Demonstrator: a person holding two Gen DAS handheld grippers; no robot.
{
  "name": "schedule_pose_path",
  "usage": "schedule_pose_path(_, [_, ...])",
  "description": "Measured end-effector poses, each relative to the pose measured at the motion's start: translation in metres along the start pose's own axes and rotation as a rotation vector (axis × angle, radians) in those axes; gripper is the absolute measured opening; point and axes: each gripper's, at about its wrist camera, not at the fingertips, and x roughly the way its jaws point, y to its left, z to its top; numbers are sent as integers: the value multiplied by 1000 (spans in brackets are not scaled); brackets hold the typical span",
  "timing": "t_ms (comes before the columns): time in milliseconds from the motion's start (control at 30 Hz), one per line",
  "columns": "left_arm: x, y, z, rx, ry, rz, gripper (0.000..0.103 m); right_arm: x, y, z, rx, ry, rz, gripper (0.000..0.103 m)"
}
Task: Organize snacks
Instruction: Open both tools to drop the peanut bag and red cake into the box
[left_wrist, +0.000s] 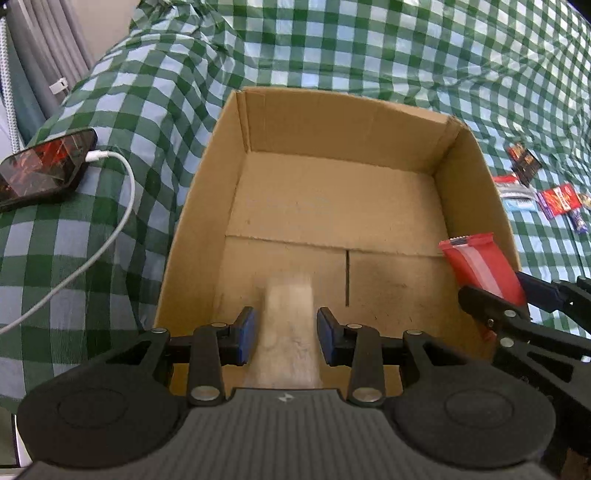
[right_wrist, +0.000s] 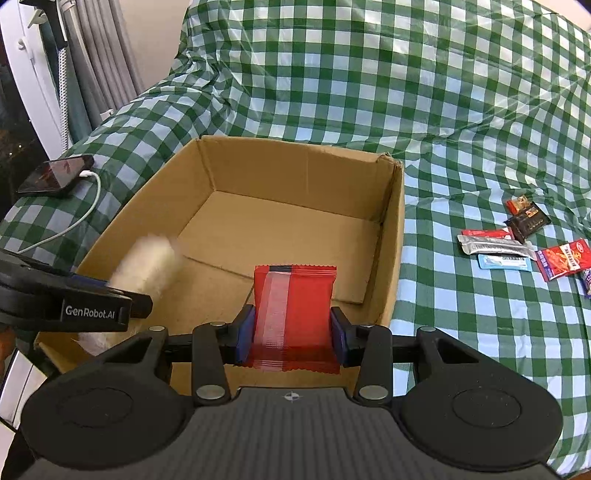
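Pads of your right gripper (right_wrist: 291, 334) clamped the red snack packet (right_wrist: 294, 314) over the cardboard box (right_wrist: 391, 258); your left gripper (left_wrist: 284, 336) stood parted around a blurred pale snack (left_wrist: 290, 332). Loose snacks (right_wrist: 517, 240) lay right of the box.

— Where did the left wrist camera look?
— Down, close over the open brown cardboard box (left_wrist: 334, 206).
— And the right?
— Likewise, from farther right; both shared the box (right_wrist: 295, 206).

Matt corrugated cardboard box (left_wrist: 332, 206) on glossy checked plastic cloth (left_wrist: 369, 44); shiny red wrapper (right_wrist: 293, 310).
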Motion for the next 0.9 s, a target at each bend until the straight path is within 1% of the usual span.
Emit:
schedule_pose_path(33, [1, 0, 2, 0, -7, -2, 63, 3, -1, 2, 2, -3, -2, 45])
schedule_pose_path(67, [1, 1, 4, -1, -9, -1, 77, 5, -2, 4, 7, -5, -4, 46])
schedule_pose_path(100, [0, 2, 5, -9, -16, 10, 100, 7, -3, 6, 14, -6, -5, 48])
schedule_pose_path(133, [-3, 4, 5, -22, -41, 40, 103, 8, -4, 10, 27, -9, -10, 53])
schedule_pose_path(167, [-8, 5, 4, -22, -68, 56, 103, 8, -6, 12, 40, -12, -17, 68])
schedule_pose_path(200, [-11, 6, 2, -10, -79, 58, 103, 6, -7, 14, 54, -21, -25, 75])
schedule_pose_path(233, [-13, 7, 1, 2, -74, 60, 103, 1, -8, 14, 63, -33, -24, 85])
schedule_pose_path(267, [-15, 7, -3, 7, -67, 65, 103, -2, -9, 13, 62, -38, -21, 87])
schedule_pose_path(300, [-18, 8, -7, 9, -63, 70, 103, -7, -8, 11, 54, -34, -17, 87])
schedule_pose_path(367, [-25, 10, -20, 10, -54, 80, 103, -16, -5, 4, 41, -21, -13, 91])
schedule_pose_path(533, [-50, 12, -56, -11, -40, 84, 103, -46, 0, -26, 45, 23, -10, 93])
schedule_pose_path(600, [-62, 10, -66, -13, -43, 81, 103, -60, 3, -37, 47, 27, -12, 94])
schedule_pose_path(733, [-85, 5, -79, -7, -65, 103, 103, -90, 7, -52, 58, -2, -21, 96])
schedule_pose_path(900, [-111, -5, -97, 1, -104, 105, 103, -121, 17, -67, 50, -50, -22, 97])
